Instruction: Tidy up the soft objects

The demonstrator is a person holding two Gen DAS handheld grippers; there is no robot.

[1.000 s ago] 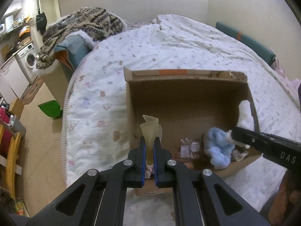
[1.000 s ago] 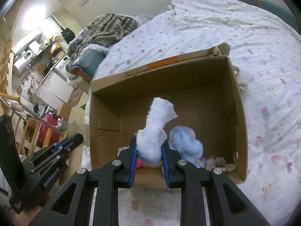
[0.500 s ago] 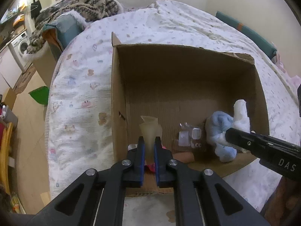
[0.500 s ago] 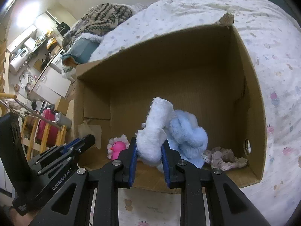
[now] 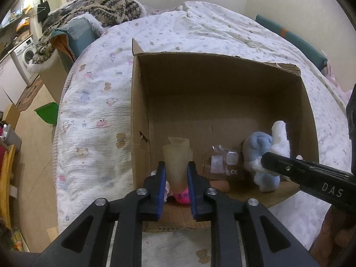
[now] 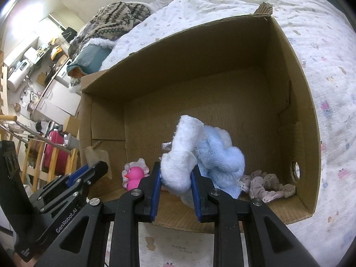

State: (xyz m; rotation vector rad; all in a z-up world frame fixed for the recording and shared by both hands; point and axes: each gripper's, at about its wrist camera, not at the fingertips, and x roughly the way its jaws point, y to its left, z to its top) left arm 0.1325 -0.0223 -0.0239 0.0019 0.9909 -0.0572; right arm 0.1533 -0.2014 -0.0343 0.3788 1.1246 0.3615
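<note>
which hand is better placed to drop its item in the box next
Right. Its tool holds the white plush past the cardboard box rim, beside the blue plush. The left tool, gripping the beige piece, sits nearer the rim.

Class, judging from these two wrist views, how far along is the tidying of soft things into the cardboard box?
Done: a blue plush, pink duck and lacy cloth lie in the cardboard box. In hand: the right gripper holds a white plush, the left gripper a beige piece. Left: releasing both.
</note>
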